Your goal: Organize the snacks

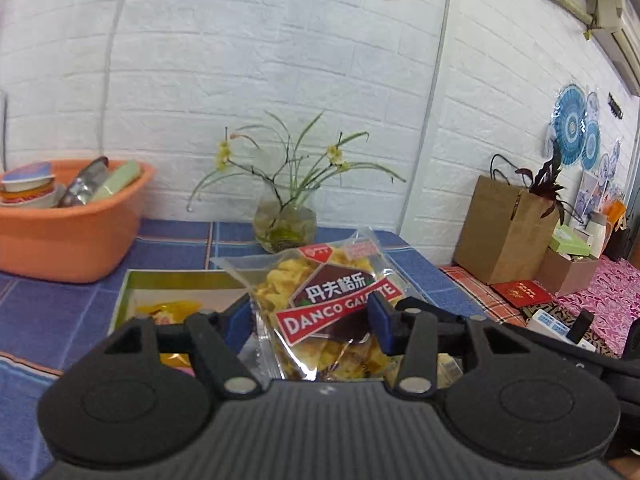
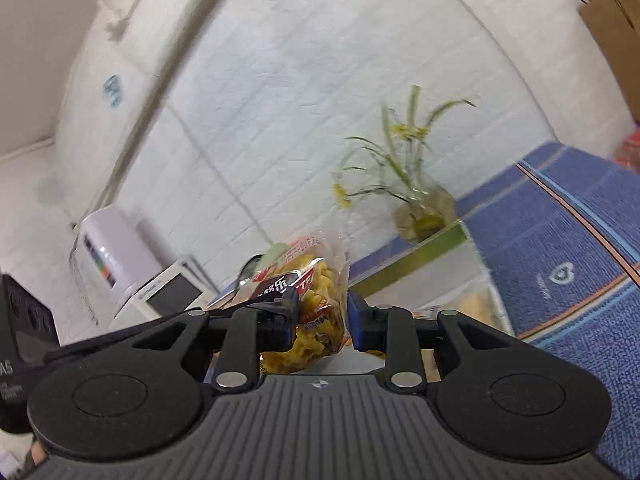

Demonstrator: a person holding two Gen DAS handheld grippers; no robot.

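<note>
My left gripper [image 1: 310,318] is shut on a clear Danco Galette snack packet [image 1: 320,304] with yellow crisps inside, held upright above a green-rimmed tray [image 1: 132,280]. The tray holds a yellow-orange snack packet [image 1: 168,310]. In the right wrist view the same kind of packet [image 2: 320,312] sits between my right gripper's [image 2: 320,320] blue pads; the left pad presses it, the right pad stands close beside it. The view is tilted and blurred. The tray's rim [image 2: 420,256] lies behind it.
An orange basin [image 1: 68,236] with cups and packets stands at the back left on the blue tablecloth [image 1: 52,304]. A glass vase of yellow flowers [image 1: 284,224] stands behind the tray. A brown paper bag [image 1: 504,232] and boxes lie to the right.
</note>
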